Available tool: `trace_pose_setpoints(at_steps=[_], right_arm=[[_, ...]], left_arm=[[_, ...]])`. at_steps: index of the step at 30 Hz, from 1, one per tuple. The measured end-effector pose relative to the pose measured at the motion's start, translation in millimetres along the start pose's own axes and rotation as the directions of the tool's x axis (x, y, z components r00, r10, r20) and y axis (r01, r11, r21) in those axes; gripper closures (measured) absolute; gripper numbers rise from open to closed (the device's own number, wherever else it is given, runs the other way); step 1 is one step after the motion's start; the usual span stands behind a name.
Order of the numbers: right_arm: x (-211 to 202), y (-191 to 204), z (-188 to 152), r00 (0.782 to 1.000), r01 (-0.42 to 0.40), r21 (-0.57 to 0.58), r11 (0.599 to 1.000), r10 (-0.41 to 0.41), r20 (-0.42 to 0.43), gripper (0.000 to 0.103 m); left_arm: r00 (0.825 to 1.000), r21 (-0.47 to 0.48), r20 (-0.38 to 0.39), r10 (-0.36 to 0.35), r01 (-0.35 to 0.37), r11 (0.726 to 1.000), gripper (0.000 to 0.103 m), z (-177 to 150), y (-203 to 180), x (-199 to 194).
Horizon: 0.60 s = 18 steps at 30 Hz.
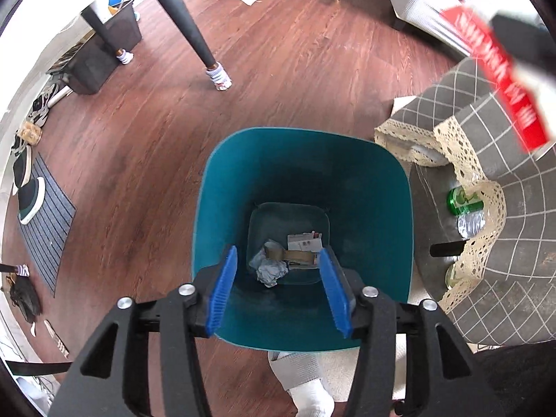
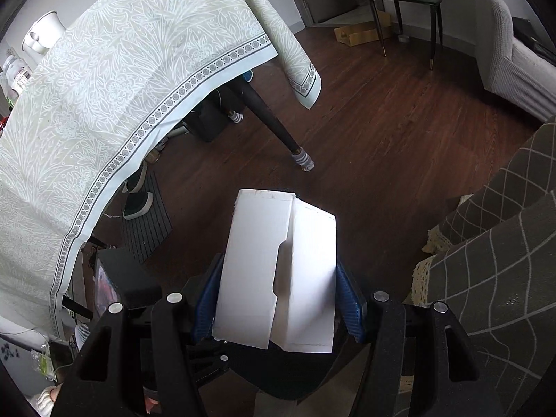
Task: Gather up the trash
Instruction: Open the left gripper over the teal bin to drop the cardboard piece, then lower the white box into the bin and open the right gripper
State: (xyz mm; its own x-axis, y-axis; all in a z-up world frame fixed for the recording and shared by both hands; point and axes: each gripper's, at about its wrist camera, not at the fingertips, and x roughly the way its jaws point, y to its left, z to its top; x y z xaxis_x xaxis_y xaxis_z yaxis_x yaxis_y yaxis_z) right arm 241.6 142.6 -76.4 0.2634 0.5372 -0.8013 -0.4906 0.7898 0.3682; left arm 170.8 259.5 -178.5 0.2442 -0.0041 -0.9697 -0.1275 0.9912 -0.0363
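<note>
The left gripper (image 1: 279, 292) hangs over a teal bin (image 1: 399, 187) standing on a brown wooden floor (image 1: 278, 69), its blue-padded jaws spread wide apart with nothing between them. Straight down past the jaws, at the bottom of the bin, lie a crumpled tissue (image 1: 269, 269), a brown strip of tape (image 1: 295, 255) and a small flattened carton (image 1: 305, 239), all close together. To the right of the jaws a grey checked cloth (image 1: 504, 278) with a cream lace edge drapes over a low table, and a green bottle (image 1: 464, 201) shows beneath it. Ahead and to the left stand two dark table legs (image 1: 189, 24) wearing striped socks. The right gripper (image 2: 278, 295) has its jaws clamped on the sides of a white box (image 2: 257, 271), which stands up between them with one flap hanging loose. In the left view, up at the far right, this box (image 1: 500, 80) appears blurred, showing a red printed face. To the left of the right jaws a pale leaf-patterned tablecloth (image 2: 121, 87) hangs from a table.
</note>
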Motion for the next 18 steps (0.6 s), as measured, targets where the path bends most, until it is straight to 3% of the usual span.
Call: trace_pose_setpoints(at_steps=[6, 18], right_arm=[[29, 9, -7, 0.999, 0.004, -0.005, 1.0, -0.005, -0.049, 0.042], [72, 18, -26, 0.988, 0.024, -0.032, 0.999, -0.028, -0.151, 0.042]], left_arm=[[0.999, -0.032, 0.048, -0.016, 0.018, 0.999, 0.036, 2, 16, -16], [0.983, -0.082, 0.183, -0.019, 0.034, 0.996, 0.033, 9, 31, -64]])
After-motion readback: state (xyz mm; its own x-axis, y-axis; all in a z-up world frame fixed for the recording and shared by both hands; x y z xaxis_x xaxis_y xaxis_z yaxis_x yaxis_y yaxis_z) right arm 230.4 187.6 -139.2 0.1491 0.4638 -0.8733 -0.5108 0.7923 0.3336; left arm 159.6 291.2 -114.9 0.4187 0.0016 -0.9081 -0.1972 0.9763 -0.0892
